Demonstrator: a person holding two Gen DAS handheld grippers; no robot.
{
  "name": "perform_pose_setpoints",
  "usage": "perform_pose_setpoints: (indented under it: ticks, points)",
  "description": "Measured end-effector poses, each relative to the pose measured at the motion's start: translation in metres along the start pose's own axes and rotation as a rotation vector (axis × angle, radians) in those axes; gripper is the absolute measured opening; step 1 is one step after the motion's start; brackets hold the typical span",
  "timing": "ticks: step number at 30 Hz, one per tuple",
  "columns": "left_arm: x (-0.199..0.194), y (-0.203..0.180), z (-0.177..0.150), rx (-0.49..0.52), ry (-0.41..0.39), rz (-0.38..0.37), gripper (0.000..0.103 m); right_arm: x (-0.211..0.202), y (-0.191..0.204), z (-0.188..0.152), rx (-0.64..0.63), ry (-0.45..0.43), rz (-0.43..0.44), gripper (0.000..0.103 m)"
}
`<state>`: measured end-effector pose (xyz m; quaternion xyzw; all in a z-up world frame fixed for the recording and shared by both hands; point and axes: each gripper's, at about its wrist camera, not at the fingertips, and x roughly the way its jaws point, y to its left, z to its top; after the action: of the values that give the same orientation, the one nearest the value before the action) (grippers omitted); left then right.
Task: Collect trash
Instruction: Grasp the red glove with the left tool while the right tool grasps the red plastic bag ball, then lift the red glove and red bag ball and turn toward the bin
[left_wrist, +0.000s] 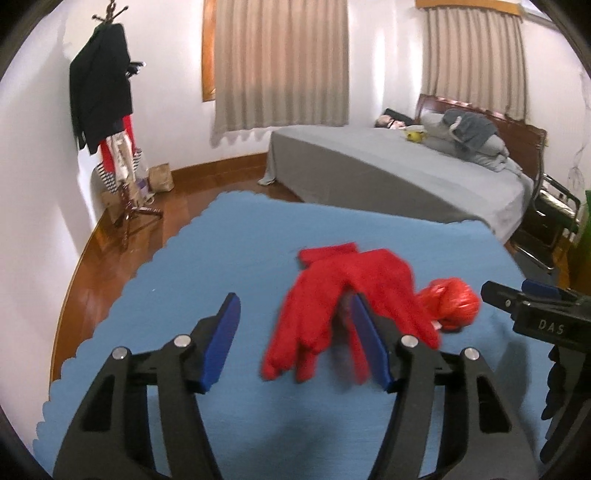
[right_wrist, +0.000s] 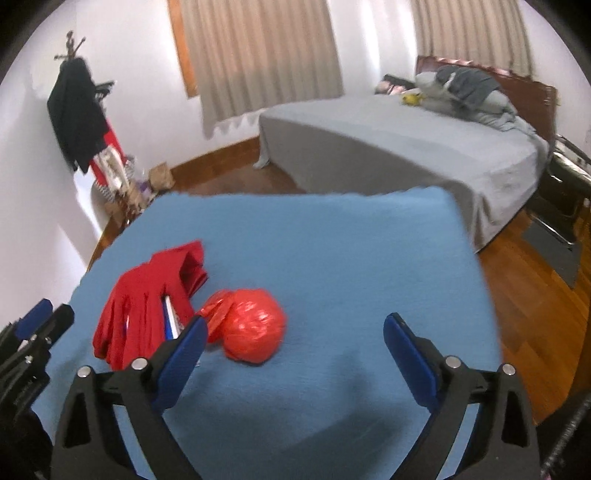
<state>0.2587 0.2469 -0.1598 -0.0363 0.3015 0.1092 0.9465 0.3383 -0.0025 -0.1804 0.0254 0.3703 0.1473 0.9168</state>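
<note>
Bag (right_wrist: 251, 326), red, crumpled, seemingly knotted.

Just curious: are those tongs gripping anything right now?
No. Both tongs, left and right, gape open; the red gloves and red bag lie loose.

glove (right_wrist: 144, 306) on cloth (right_wrist: 332, 258) | bag (right_wrist: 251, 328) just right, perhaps touching | bed (right_wrist: 406, 147) behind

The red gloves (right_wrist: 147, 302) half cover an unidentifiable white-blue item.
</note>
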Motion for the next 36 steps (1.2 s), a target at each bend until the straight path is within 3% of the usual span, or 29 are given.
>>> perform_pose_setpoints:
  ticks: [2,5,8,10,13,15,18,19,20,30,36]
  points:
    - [0.004,0.005,-0.002,-0.004,0.012,0.005,0.06,0.01,0.007,-0.002,-0.011,0.019,0.007,0.09]
    - [0.01,0.005,-0.005,0.009,0.028,-0.004,0.06,0.023,0.012,-0.004,-0.023,0.055,0.026,0.078]
    - [0.018,0.004,-0.007,0.009,0.043,-0.024,0.061,0.035,0.016,-0.006,-0.016,0.104,0.076,0.048]
    - [0.027,0.004,-0.007,0.005,0.057,-0.03,0.061,0.04,0.018,-0.007,-0.025,0.135,0.113,0.04]
    - [0.041,0.005,-0.01,-0.01,0.092,-0.044,0.059,0.031,0.018,-0.008,-0.034,0.124,0.124,0.038]
    - [0.051,0.005,-0.011,-0.022,0.127,-0.067,0.052,0.022,0.016,-0.008,-0.038,0.105,0.115,0.038]
    - [0.065,0.005,-0.014,-0.035,0.186,-0.097,0.032,0.006,0.011,-0.008,-0.031,0.082,0.103,0.038]
    - [0.07,0.006,-0.015,-0.04,0.207,-0.114,0.017,0.002,0.009,-0.009,-0.028,0.077,0.1,0.038]
    - [0.073,0.006,-0.016,-0.043,0.222,-0.129,0.011,-0.003,0.007,-0.01,-0.023,0.072,0.099,0.038]
    - [0.012,0.016,-0.013,-0.061,0.101,-0.105,0.007,-0.034,0.004,-0.023,0.011,0.06,0.093,0.038]
    - [-0.052,0.02,-0.016,-0.068,0.042,-0.178,0.007,-0.054,0.005,-0.033,0.013,0.05,0.106,0.038]
